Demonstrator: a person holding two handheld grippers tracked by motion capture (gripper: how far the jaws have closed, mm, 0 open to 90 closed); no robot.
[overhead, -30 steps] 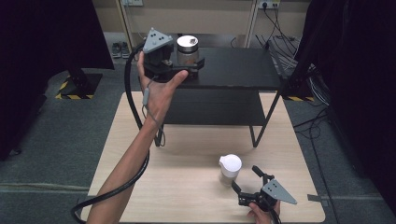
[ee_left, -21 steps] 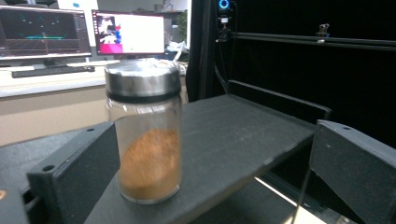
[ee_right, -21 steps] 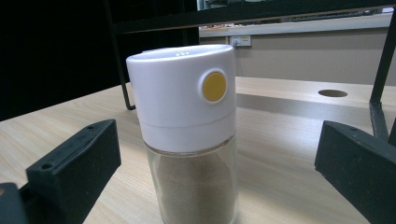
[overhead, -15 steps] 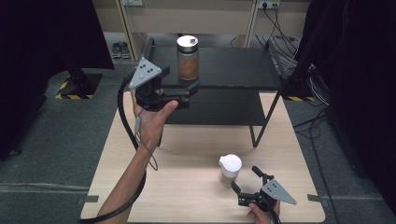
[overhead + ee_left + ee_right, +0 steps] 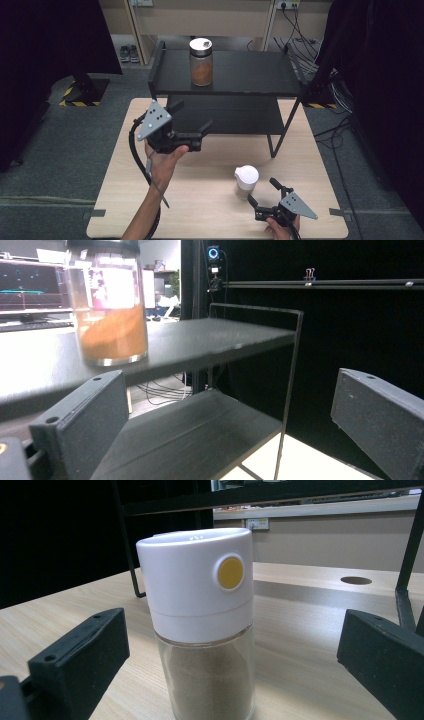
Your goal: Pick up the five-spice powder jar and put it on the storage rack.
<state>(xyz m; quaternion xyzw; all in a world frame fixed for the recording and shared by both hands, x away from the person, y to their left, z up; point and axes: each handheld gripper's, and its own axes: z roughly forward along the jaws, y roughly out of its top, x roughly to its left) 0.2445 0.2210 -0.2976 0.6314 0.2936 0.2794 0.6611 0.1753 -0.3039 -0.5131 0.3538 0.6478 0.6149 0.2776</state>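
Both grippers spread, holding nothing

We see the white-capped shaker [image 5: 246, 181] upright on the table, just ahead of our right gripper [image 5: 263, 194], well below-right of the shelf [image 5: 250, 75]; left gripper [image 5: 192, 120] farther

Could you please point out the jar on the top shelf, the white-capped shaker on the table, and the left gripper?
jar [image 5: 201, 70], high view, on its glass body.
white-capped shaker [image 5: 200, 595], right gripper view, on its white cap.
left gripper [image 5: 192, 125], high view, midway between its open fingertips.

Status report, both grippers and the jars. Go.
Left gripper open, empty, off the shelf. Spice jar on top shelf. Right gripper open, white-capped shaker between its jaws, ungripped.
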